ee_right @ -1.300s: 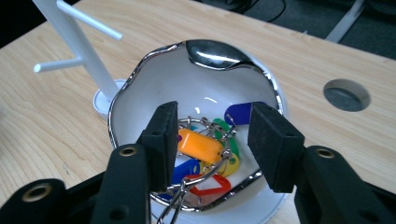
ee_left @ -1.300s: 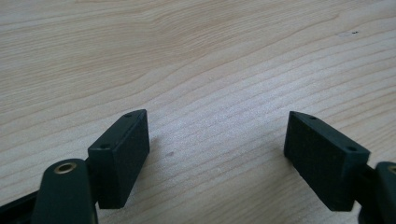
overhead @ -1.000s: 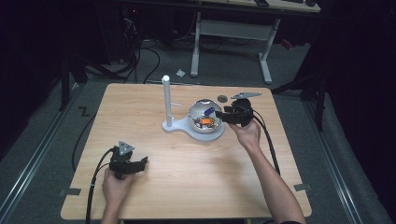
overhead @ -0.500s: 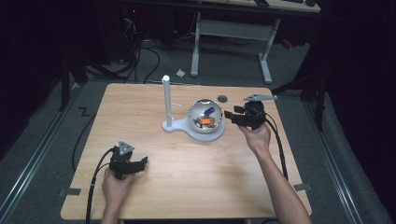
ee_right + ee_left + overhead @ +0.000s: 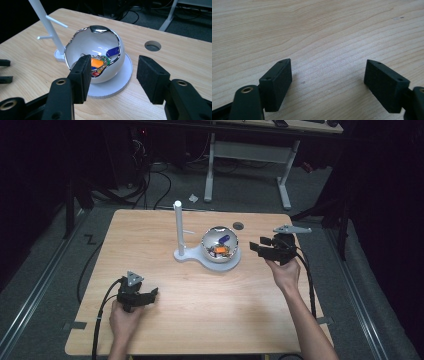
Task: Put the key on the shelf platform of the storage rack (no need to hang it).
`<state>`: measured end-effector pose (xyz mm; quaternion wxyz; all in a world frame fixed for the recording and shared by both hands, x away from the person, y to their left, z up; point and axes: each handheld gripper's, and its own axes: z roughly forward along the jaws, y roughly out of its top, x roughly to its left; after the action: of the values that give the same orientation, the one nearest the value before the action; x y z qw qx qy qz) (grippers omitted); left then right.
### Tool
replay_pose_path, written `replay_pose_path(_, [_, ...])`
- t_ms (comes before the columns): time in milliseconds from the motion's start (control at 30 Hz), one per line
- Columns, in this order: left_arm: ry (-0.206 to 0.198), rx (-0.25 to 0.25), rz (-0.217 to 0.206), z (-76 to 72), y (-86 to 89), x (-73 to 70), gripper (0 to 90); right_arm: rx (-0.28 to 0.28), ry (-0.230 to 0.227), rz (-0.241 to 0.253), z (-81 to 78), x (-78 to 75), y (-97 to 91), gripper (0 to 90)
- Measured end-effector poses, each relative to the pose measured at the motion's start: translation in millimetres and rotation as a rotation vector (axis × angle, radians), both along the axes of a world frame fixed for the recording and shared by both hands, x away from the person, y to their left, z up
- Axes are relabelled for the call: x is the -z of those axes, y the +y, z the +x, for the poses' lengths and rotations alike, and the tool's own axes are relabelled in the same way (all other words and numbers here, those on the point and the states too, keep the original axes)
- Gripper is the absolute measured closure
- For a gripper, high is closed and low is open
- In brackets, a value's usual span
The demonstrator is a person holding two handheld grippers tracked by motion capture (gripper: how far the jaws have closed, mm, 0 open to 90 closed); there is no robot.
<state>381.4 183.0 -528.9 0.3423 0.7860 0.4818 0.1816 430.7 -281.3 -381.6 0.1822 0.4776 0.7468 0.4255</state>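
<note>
1. A white egg-shaped bowl [image 5: 220, 245] with a jagged chrome rim sits on a round white base [image 5: 122, 82], near the middle of the bench [image 5: 200, 320] toward its far side.
2. Inside the bowl lie small coloured pieces: an orange one [image 5: 96, 62], a blue one [image 5: 112, 52] leaning on the inner wall, and bits of green and red too small to make out.
3. A white post [image 5: 178, 227] with thin side pegs rises from the same base, just beside the bowl on its left in the high view.
4. A round hole [image 5: 238, 225] in the bench top lies just behind the bowl.
5. The right hand-held gripper [image 5: 257, 247] hovers to the right of the bowl, apart from it, pointing at it; its jaws stand wide apart with nothing between them.
6. The left hand-held gripper [image 5: 150, 294] rests low at the near left of the bench, well apart from the bowl; its jaws are spread wide over bare wood, holding nothing.
</note>
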Motion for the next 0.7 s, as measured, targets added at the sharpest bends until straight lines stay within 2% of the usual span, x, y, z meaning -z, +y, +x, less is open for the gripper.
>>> replay_pose_path(200, [0.000, -0.001, 0.000, 0.0, 0.0, 0.0, 22.9, 0.015, -0.004, 0.008, -10.4, -8.1, -6.2, 46.2])
replay_pose_path(333, [0.000, 0.000, 0.000, 0.0, 0.0, 0.0, 22.9, 0.026, -0.022, 0.016, -18.1, -9.0, -10.7, 46.0])
replay_pose_path(500, [0.000, -0.001, 0.000, 0.0, 0.0, 0.0, 22.9, 0.046, -0.009, 0.006, -27.0, -8.3, -19.6, 46.0])
replay_pose_path(700, [0.000, -0.001, 0.000, 0.0, 0.0, 0.0, 22.9, 0.042, -0.023, 0.002, -37.6, -13.0, -23.1, 45.9])
